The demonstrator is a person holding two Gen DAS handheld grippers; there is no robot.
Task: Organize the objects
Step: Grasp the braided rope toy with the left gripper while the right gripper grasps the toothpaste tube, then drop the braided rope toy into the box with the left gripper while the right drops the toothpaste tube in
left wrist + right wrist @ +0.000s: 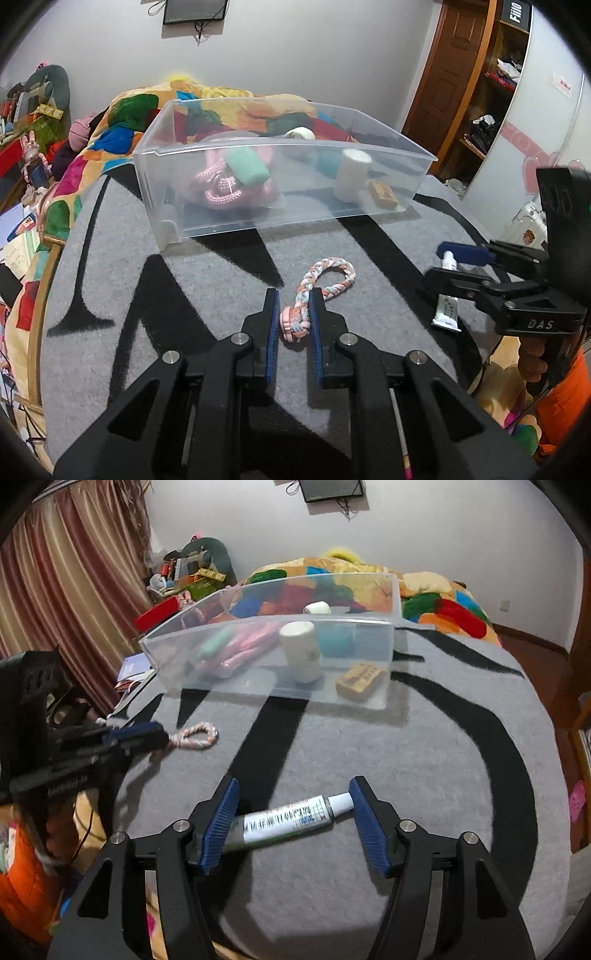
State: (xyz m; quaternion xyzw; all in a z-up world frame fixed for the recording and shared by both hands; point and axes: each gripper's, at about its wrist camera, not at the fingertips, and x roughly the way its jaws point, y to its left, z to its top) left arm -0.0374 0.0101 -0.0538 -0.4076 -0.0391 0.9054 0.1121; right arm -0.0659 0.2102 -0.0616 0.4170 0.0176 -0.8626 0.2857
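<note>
A clear plastic bin [236, 206] stands on the grey and black blanket [207, 295]; it shows in the right wrist view too [280, 694]. It holds a pink rope, a teal roll, a white cylinder [351, 177] and a tan block [358, 679]. A pink and white braided rope toy [314, 291] lies in front of it. My left gripper [293, 306] is nearly closed around the toy's knotted end, blue pads at both sides. A white tube [288, 821] lies between the wide open fingers of my right gripper [293, 801], which also shows in the left wrist view [448, 266].
A bright patchwork quilt [122, 110] lies behind the bin. Cluttered shelves [184, 572] and a curtain [74, 590] are at the left, a wooden door [454, 62] and a wardrobe at the right. The bed edge drops off near both grippers.
</note>
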